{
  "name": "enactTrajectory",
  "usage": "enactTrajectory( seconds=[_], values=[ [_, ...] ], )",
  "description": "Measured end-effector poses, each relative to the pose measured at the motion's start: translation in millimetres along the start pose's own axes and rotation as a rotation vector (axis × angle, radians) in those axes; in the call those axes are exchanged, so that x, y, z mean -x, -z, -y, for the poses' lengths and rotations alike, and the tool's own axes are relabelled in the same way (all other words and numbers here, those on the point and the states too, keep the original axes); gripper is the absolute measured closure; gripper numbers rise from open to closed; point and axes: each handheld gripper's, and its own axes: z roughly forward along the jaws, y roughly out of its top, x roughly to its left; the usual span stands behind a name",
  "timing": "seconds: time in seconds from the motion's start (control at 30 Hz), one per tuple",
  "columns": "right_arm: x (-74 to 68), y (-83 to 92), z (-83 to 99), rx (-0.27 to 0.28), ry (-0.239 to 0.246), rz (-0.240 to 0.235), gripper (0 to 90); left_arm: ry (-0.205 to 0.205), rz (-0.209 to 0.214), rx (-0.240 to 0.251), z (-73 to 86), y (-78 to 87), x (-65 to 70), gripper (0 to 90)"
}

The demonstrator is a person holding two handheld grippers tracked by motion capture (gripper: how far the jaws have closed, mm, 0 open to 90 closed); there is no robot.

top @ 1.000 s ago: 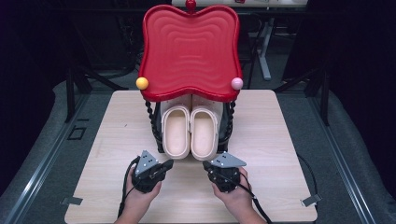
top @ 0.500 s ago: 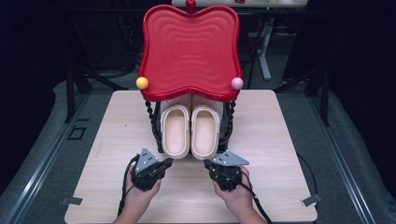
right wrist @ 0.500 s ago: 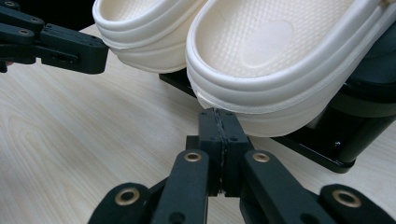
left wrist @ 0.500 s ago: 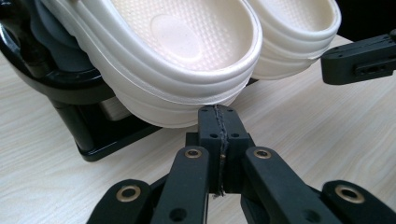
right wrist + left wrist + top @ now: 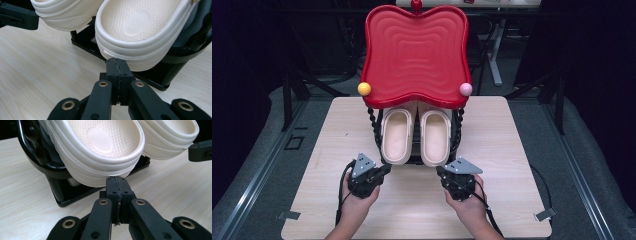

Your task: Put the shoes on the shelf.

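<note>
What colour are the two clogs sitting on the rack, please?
Cream white; the clogs show best in the left gripper view.

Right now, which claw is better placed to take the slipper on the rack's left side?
Left. The left claw sits shut just below the left slipper heel; the right claw faces the right slipper instead.
</note>
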Motion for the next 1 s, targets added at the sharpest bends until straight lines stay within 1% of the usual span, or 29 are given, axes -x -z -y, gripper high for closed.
enactTrajectory(
  seconds=[0.03,0.1,0.17,0.27,0.4,0.5,0.53,0.6,0.67,0.77,0.87,0.93,1.0],
  values=[
    [0.0,0.0,0.0,0.0,0.0,0.0,90.0,0.0,0.0,0.0,0.0,0.0,0.0,90.0],
    [3.1,-0.5,-2.8,0.005,-0.005,0.01,90.0,0.005,-0.008,0.01,-5.7,-3.4,-2.5,90.0],
    [4.8,-1.3,-4.9,0.011,-0.007,0.014,90.0,0.002,-0.009,0.01,-7.8,-4.5,-3.9,90.0],
    [7.1,-3.2,-8.3,0.015,-0.008,0.024,90.0,0.008,-0.022,0.006,-14.2,-9.7,-9.1,90.0],
    [9.6,-5.4,-12.9,0.021,-0.009,0.028,90.0,0.015,-0.029,0.008,-18.7,-13.1,-12.4,90.0],
    [11.9,-8.2,-16.8,0.028,-0.01,0.041,90.0,0.022,-0.034,0.01,-22.8,-15.8,-14.8,90.0],
    [14.8,-11.2,-20.4,0.03,-0.021,0.044,90.0,0.018,-0.038,0.007,-24.7,-17.1,-16.0,90.0],
    [16.9,-13.8,-23.1,0.033,-0.026,0.051,90.0,0.023,-0.039,0.005,-29.0,-20.2,-17.3,90.0],
    [18.9,-17.7,-25.8,0.038,-0.033,0.05,90.0,0.021,-0.04,0.0,-31.7,-22.5,-17.8,90.0],
    [21.6,-23.1,-28.9,0.032,-0.043,0.059,90.0,0.021,-0.041,0.0,-34.1,-27.2,-17.7,90.0],
    [23.8,-27.4,-31.4,0.03,-0.053,0.058,90.0,0.024,-0.041,-0.012,-34.4,-34.0,-17.5,90.0],
    [24.0,-29.3,-32.7,0.028,-0.053,0.056,90.0,0.029,-0.042,-0.015,-34.2,-35.9,-16.8,90.0],
    [23.4,-31.7,-33.8,0.028,-0.052,0.058,90.0,0.022,-0.038,-0.023,-34.2,-39.4,-15.9,90.0]
  ],
)
